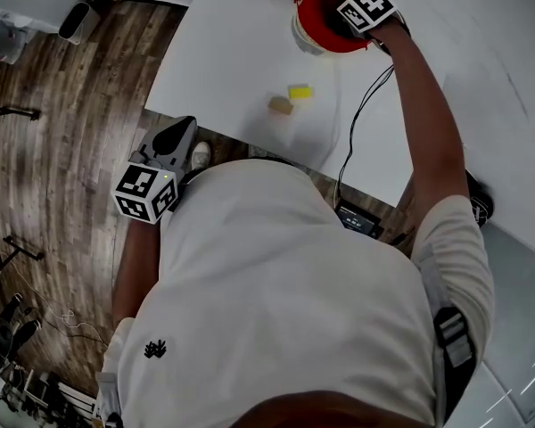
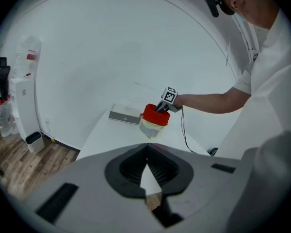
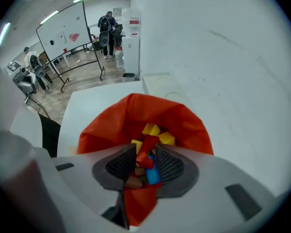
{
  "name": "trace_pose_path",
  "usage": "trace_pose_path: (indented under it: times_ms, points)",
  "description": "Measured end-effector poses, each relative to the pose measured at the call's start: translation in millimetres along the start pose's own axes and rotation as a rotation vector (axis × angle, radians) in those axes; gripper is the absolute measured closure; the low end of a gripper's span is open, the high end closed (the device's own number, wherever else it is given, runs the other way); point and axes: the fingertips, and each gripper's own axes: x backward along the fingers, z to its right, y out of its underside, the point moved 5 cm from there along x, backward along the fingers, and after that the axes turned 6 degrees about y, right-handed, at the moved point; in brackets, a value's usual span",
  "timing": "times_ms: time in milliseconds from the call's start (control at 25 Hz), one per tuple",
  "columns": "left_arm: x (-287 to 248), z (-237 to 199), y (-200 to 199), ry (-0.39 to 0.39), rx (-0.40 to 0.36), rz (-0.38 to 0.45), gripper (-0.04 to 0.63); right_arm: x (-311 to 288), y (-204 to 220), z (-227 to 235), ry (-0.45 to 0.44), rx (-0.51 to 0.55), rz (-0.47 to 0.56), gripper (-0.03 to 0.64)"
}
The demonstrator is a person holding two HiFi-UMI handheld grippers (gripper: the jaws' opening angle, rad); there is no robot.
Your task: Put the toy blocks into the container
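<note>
White table [image 1: 232,61] is carrying two stray pieces — yellow block [image 1: 300,91] beside tan block [image 1: 280,105] — near the red-lined container [image 1: 314,9]. Right gripper [image 3: 146,148] is hovering over it, jaws apart, red block [image 3: 143,158] loose between; left gripper [image 2: 146,146] is resting closed, empty. Blocks are looking light and rigid: pinch opposite flat faces.

Bare table [image 1: 236,56] beside the container [image 1: 323,14]

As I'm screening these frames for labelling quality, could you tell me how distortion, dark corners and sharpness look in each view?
Head view: wide-angle bending, the table edges curve; lighting even. Left gripper view: fisheye with dark corners; the container is small yet crisp. Right gripper view: same dark corners; the fingers and blocks, close up, look slightly soft.
</note>
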Motion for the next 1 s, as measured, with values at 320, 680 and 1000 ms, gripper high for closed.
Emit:
trace_pose_path:
  times_ms: [320, 680, 1000]
  points:
    - [-7.0, -0.9, -4.0, 0.089, -0.042, -0.021, 0.588, 65.6, 4.8, -21.3, 0.094, -0.015, 0.160, 0.515]
    - [-4.9, -7.4, -6.8, 0.187, -0.095, -0.047, 0.588, 119.5, 34.9, -110.5, 0.098, -0.063, 0.276, 0.531]
    - [6.7, -13.2, -4.4, 0.257, -0.133, -0.070, 0.588, 124.0, 55.9, -193.9, 0.078, -0.126, 0.271, 0.551]
